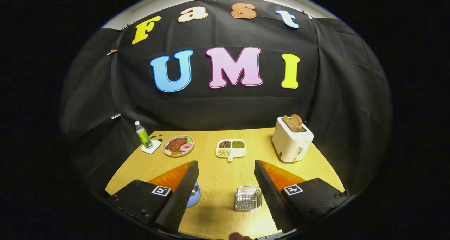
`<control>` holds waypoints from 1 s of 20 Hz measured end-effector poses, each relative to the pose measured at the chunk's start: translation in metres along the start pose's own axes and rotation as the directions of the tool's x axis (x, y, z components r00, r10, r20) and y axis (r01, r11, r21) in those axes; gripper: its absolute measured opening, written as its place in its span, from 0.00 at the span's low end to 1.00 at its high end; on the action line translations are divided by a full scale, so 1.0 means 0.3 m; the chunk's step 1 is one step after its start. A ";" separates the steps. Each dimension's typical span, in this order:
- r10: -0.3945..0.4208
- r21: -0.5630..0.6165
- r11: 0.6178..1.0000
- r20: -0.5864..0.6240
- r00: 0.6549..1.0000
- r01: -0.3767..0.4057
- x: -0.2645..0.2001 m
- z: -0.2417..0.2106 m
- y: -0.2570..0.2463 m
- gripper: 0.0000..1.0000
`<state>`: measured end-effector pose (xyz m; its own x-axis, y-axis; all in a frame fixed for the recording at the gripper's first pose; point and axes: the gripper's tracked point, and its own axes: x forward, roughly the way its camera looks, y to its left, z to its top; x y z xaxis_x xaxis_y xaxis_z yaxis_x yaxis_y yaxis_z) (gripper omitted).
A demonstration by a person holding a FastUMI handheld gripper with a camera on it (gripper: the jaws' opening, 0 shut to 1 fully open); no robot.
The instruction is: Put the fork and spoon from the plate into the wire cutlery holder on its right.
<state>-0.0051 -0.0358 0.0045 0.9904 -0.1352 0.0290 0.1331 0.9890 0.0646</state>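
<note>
My gripper [225,169] hangs open above the near part of a wooden table [214,173], with nothing between its fingers. A blue plate [195,194] lies below the left finger, mostly hidden by it; a bit of shiny metal cutlery [194,189] shows on it. The wire cutlery holder [248,198] stands to the plate's right, just inside the right finger, and looks empty.
Toward the back of the table stand a white toaster [292,143] with bread in it, a white divided dish [231,149] of beans, a plate of food [178,146] and a green bottle [143,134] on a coaster. A fingertip [239,236] shows at the near edge.
</note>
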 end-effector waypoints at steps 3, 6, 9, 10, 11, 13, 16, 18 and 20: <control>-0.026 -0.002 1.000 -0.009 1.000 0.026 0.012 -0.004 -0.009 0.99; -0.036 -0.025 0.999 -0.032 0.999 0.036 0.039 -0.027 0.013 0.99; 0.000 -0.031 1.000 -0.077 0.997 -0.003 0.075 -0.071 0.098 1.00; 0.013 -0.037 0.999 -0.094 0.995 -0.017 0.087 -0.090 0.128 1.00; 0.029 -0.042 0.999 -0.113 0.993 -0.034 0.101 -0.116 0.162 1.00; 0.063 -0.040 0.997 -0.162 0.985 -0.071 0.122 -0.182 0.239 1.00; 0.106 -0.066 0.990 -0.262 0.959 -0.128 0.155 -0.309 0.347 1.00; 0.113 -0.094 0.984 -0.329 0.937 -0.151 0.184 -0.393 0.389 1.00; 0.111 -0.104 0.981 -0.404 0.908 -0.166 0.220 -0.487 0.414 1.00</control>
<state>0.0823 0.0869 -0.1312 0.9293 0.0110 -0.3691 -0.0296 0.9986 -0.0448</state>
